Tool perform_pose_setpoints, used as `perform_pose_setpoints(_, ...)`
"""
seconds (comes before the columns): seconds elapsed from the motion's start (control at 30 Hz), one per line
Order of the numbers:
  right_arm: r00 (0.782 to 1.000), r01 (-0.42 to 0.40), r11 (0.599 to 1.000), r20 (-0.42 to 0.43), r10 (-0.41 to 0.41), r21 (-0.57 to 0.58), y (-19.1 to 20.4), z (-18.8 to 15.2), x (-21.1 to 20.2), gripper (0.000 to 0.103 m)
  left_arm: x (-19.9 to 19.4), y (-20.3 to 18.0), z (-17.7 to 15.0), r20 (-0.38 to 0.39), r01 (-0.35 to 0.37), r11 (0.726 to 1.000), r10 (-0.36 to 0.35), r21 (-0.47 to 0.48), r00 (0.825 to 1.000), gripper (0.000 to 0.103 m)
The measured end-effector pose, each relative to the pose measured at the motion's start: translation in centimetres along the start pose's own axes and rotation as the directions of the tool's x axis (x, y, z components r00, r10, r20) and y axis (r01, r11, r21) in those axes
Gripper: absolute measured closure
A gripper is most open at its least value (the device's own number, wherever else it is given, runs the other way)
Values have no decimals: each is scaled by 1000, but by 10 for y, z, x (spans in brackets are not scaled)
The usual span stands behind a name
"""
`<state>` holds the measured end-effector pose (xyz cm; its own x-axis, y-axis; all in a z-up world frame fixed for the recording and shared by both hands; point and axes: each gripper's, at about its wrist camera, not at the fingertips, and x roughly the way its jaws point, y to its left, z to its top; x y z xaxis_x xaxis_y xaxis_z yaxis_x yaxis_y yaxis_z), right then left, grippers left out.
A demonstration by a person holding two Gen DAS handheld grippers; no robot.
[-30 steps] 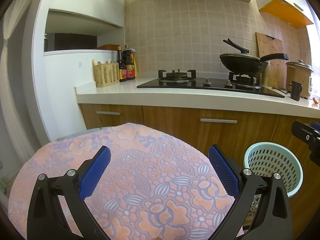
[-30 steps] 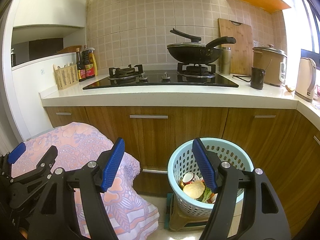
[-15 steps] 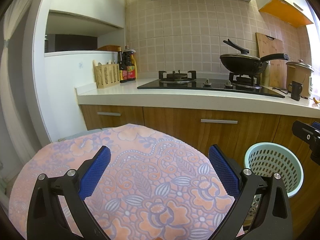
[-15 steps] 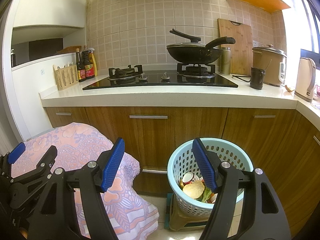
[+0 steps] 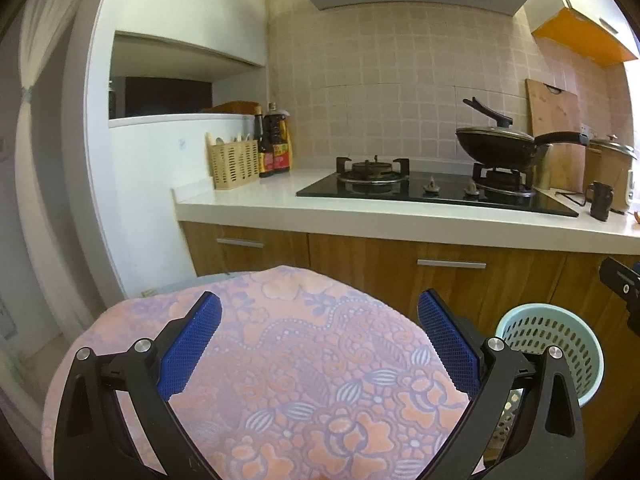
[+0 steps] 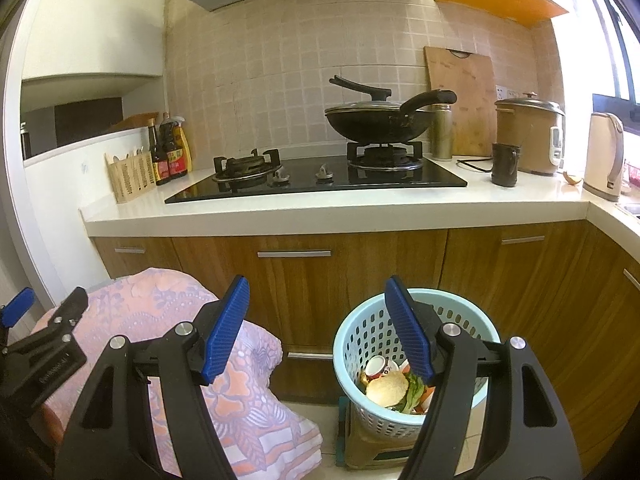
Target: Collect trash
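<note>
Left claw rose slightly above the floral cloth; both claws gaped empty, right claw beside the filled basket.

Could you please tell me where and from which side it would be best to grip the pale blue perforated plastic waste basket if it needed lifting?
Probably the pale blue perforated plastic waste basket by its open top rim, from above, one jaw inside and one outside: the thin wall stands upright and the near rim is unobstructed.

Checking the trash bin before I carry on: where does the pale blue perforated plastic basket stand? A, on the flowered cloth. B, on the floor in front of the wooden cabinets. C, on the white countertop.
B: the pale blue perforated plastic basket stands low before the wooden cabinets, with food scraps inside.
</note>
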<state>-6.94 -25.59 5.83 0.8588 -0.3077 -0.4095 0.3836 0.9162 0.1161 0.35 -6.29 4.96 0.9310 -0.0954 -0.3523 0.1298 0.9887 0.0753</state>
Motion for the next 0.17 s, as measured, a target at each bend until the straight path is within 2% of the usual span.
perform_pose_setpoints(0.17, 1000, -14, 1000, 14, 14, 22, -8, 4, -10, 37, -11, 3, 5, 5, 10, 1000, -10, 3, 1000, 7)
